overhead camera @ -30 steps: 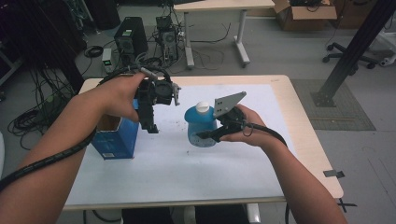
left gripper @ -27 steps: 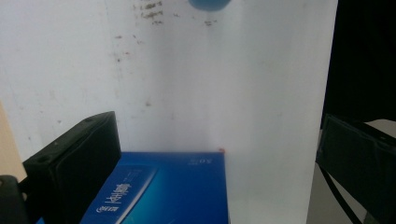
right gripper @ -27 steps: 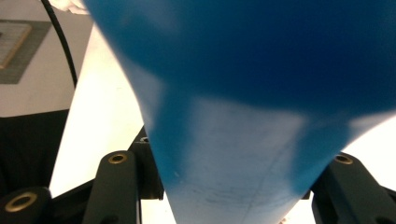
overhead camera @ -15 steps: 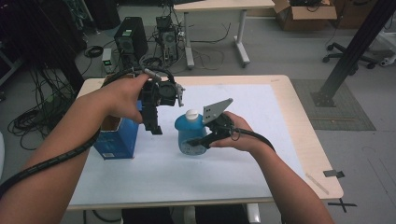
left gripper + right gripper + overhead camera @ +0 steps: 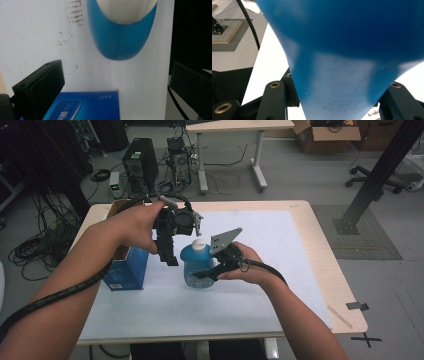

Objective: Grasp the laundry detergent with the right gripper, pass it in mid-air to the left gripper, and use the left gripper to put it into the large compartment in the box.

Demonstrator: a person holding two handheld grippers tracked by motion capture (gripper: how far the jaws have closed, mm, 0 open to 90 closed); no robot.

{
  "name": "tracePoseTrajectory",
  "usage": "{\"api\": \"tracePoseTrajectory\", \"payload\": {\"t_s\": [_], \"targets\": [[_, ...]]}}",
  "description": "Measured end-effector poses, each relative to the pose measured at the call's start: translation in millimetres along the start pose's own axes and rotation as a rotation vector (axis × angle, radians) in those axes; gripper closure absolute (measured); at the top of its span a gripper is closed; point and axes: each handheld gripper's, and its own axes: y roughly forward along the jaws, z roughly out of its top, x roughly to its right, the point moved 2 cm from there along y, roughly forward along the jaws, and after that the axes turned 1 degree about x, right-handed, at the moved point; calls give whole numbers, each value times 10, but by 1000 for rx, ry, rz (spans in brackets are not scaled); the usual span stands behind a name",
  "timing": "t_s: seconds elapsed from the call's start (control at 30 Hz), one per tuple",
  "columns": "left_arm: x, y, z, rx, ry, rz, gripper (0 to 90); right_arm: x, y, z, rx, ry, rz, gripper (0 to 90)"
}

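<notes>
Hiding its own label, bottle (image 5: 196, 266) fills right claw (image 5: 209, 271)

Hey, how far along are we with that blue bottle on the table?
Done: the right gripper is shut on the blue bottle, which stands upright beside the blue box. In hand: the left gripper hangs open just above, by the white cap. Left: the cap is on, so opening it probably comes next.
</notes>
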Motion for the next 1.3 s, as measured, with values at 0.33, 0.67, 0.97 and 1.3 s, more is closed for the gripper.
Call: {"api": "tracePoseTrajectory", "payload": {"t_s": [0.33,0.67,0.97,1.3], "targets": [[8,36,110,2,20,-2,2,-17,39,48,4,-6,-10,459],[24,115,119,9,21,-12,2,-22,138,79,-3,-12,-10,459],[34,202,123,12,22,-22,2,-35,204,115,5,-5,4,459],[37,239,136,2,23,-24,4,-52,205,154,13,6,13,459]]}}
